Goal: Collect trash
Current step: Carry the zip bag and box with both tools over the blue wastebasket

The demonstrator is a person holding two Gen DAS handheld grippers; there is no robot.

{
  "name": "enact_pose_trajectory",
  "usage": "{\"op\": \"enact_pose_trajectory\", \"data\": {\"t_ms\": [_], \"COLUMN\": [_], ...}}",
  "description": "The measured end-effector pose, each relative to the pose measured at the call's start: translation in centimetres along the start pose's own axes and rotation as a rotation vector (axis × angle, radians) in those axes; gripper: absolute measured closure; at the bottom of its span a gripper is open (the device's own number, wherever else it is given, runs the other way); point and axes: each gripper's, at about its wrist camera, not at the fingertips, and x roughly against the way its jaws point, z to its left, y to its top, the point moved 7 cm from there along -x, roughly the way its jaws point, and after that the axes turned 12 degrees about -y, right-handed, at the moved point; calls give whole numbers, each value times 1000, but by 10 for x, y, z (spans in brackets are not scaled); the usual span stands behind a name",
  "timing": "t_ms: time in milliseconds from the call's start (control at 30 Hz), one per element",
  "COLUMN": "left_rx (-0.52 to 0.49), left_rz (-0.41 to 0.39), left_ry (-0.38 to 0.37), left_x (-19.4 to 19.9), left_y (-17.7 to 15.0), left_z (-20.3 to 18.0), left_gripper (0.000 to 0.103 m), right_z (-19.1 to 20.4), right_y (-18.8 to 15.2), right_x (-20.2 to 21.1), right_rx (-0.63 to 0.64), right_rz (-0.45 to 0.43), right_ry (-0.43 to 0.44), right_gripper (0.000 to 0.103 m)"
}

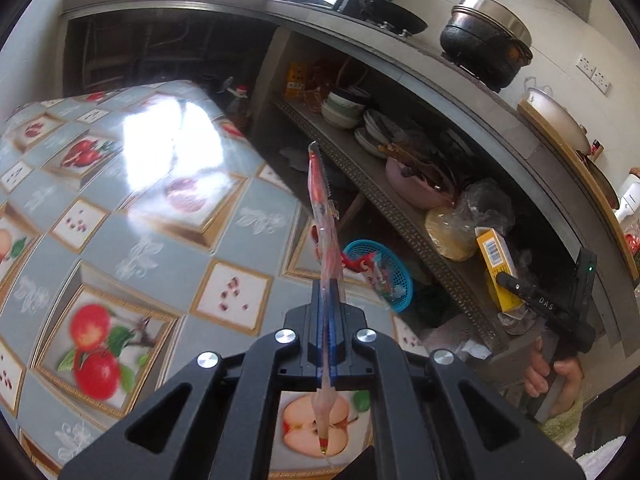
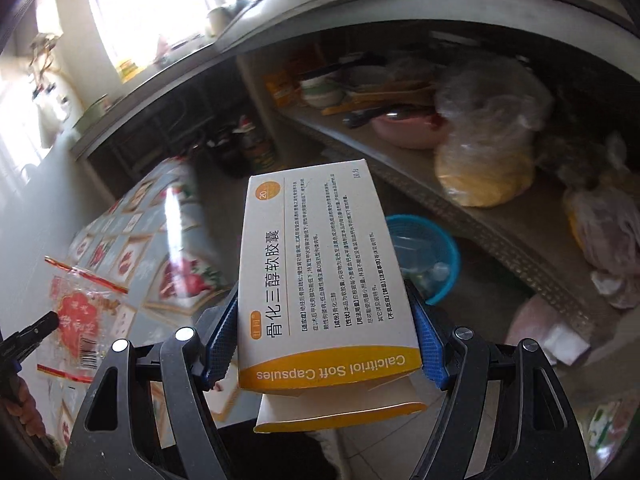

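Note:
My left gripper (image 1: pixel 329 308) is shut on a clear plastic wrapper (image 1: pixel 322 208) with red print, seen edge-on above the fruit-patterned tablecloth (image 1: pixel 160 220). In the right wrist view the same wrapper (image 2: pixel 76 308) hangs flat from the left gripper (image 2: pixel 44 326) at the far left. My right gripper (image 2: pixel 324 320) holds a white and orange medicine box (image 2: pixel 324 264) between its blue pads (image 2: pixel 222 320), with the box flap open at the bottom. A blue mesh basket (image 2: pixel 448 248) with some trash in it stands on the floor just beyond the box. From the left wrist, this basket (image 1: pixel 396 280) lies between the table and the shelf.
A low shelf (image 1: pixel 400 208) under the stone counter holds bowls (image 1: pixel 340 112), plates, a pink bowl (image 2: pixel 404 130) and a plastic bag of yellow food (image 2: pixel 484 168). Pots (image 1: pixel 484 40) stand on the counter. Crumpled tissue (image 2: pixel 560 340) lies on the floor by the shelf.

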Motion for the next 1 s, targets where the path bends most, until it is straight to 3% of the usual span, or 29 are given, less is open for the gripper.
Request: {"op": "enact_pose_trajectory", "data": {"t_ms": [233,533,633,833,1000], "left_rx": [-61,-56,-36,10,36], "left_rz": [114,378,451,548,590], "left_ry": [-103,-167,-141,-112,-41], "left_x": [-94,-259,-321,-432,-495], "left_y": [41,58,58,45,29], "left_z": [-49,-91,-96,-103,-92], "left_gripper": [102,101,101,101,101], "right_z": [-81,-92,-94,-103,-95], "right_y": [-28,-54,-54,-54,-45], "right_x": [-45,-140,-168,-211,-257], "right_rx": [-143,-138,-124,-153,-86], "right_rz": [101,212,217,247,253], "right_ry": [-136,-199,-250,-258,-280], "right_gripper": [33,33,33,33,32]}}
